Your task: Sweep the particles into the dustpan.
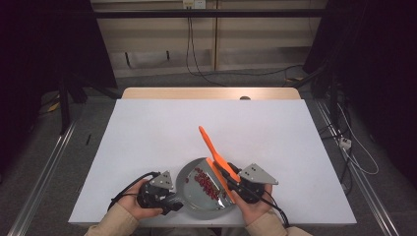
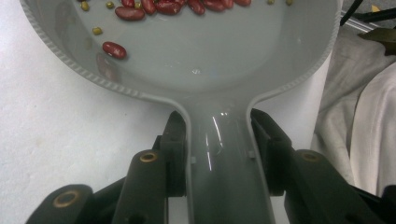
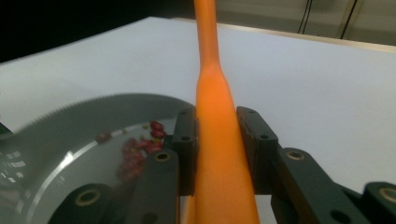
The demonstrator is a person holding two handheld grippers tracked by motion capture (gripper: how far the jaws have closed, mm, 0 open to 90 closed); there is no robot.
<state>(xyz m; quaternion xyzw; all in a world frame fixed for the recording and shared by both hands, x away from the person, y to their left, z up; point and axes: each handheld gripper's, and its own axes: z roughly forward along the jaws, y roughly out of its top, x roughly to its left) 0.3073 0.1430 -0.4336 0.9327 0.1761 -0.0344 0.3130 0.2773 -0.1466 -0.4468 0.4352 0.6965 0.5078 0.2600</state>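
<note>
Left claw clamps the dustpan handle; right claw grips what looks like a brush handle.

Near edge of bench is crowded: grey dustpan sits between left hand-held gripper and right hand-held gripper, no passage between them. Orange brush slants up over the pan's right side, blocking approach from there. Far half and both sides of bench lie open.
</note>
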